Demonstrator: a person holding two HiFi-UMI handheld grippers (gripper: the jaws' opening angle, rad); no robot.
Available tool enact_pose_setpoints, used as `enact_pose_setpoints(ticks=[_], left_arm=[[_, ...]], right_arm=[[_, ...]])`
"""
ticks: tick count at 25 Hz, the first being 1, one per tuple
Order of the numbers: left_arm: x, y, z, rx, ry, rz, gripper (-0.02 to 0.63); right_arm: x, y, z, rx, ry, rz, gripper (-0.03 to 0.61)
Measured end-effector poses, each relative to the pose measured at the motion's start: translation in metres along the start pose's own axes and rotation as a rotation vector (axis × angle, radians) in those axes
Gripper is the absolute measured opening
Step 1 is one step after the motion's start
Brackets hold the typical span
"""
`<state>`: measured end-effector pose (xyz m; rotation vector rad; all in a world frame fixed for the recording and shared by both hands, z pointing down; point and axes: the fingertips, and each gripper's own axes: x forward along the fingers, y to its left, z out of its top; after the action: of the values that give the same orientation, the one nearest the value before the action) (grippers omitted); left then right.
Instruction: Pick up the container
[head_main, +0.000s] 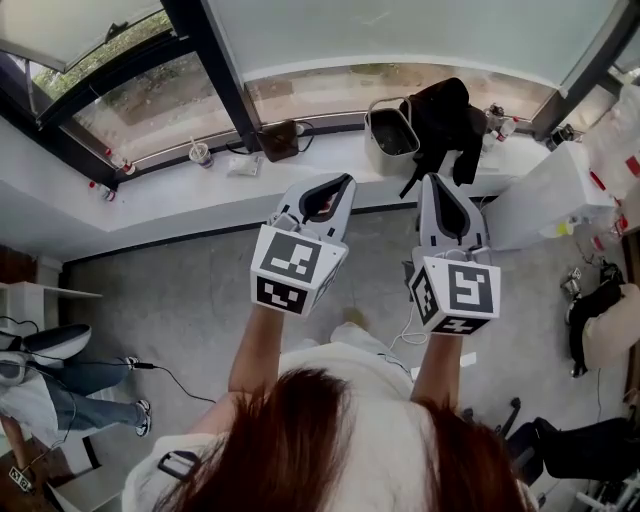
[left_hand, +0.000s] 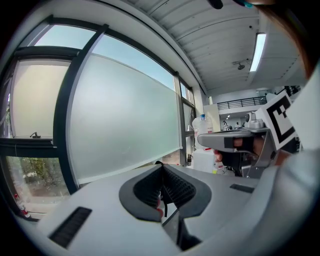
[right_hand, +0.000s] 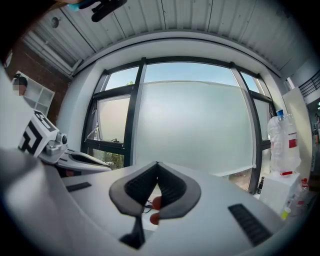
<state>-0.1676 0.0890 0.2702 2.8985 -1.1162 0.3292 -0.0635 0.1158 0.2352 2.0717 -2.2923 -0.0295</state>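
Landmark: window ledge (head_main: 180, 195), a white sill running under the dark-framed window

Container: container (head_main: 391, 133), a pale open-topped tub with a thin handle, stands on the right part of the window ledge, touched by neither gripper

Black cloth: black cloth (head_main: 447, 118) heaped on the window ledge just right of the container, touching its right side and hanging over the ledge's front edge

Left gripper: left gripper (head_main: 343, 181) (left_hand: 162, 165) held up over the floor in front of the window ledge, pointing toward it, short of its front edge and to the left of the container

Left fingers: clenched, the ribbed pads meeting at the tips with nothing between them

Right gripper: right gripper (head_main: 432, 179) (right_hand: 157, 163) beside the left one, also aimed at the window ledge, its tip just below the hanging black cloth and to the right of the container

Right fingers: clenched tip to tip, holding nothing

Cup: cup (head_main: 200, 153) with a straw on the window ledge, well to the left of the container

Brown item: brown item (head_main: 281, 140) on the window ledge between the cup and the container; what it is cannot be told

White box: white box (head_main: 545, 200) at the right end of the window ledge

Bottle: clear bottle (right_hand: 283, 142) with a red label, on top of the white box by the right end of the window ledge

Floor: grey floor (head_main: 180, 300) below the window ledge
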Motion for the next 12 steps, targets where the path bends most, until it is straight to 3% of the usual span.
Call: enact_pose_setpoints(ticks=[12], left_arm=[[0.078, -0.005, 0.003, 0.006, 0.021, 0.042, 0.018]], right_arm=[[0.045, -0.069, -0.016, -0.006, 0.019, 0.001, 0.025]])
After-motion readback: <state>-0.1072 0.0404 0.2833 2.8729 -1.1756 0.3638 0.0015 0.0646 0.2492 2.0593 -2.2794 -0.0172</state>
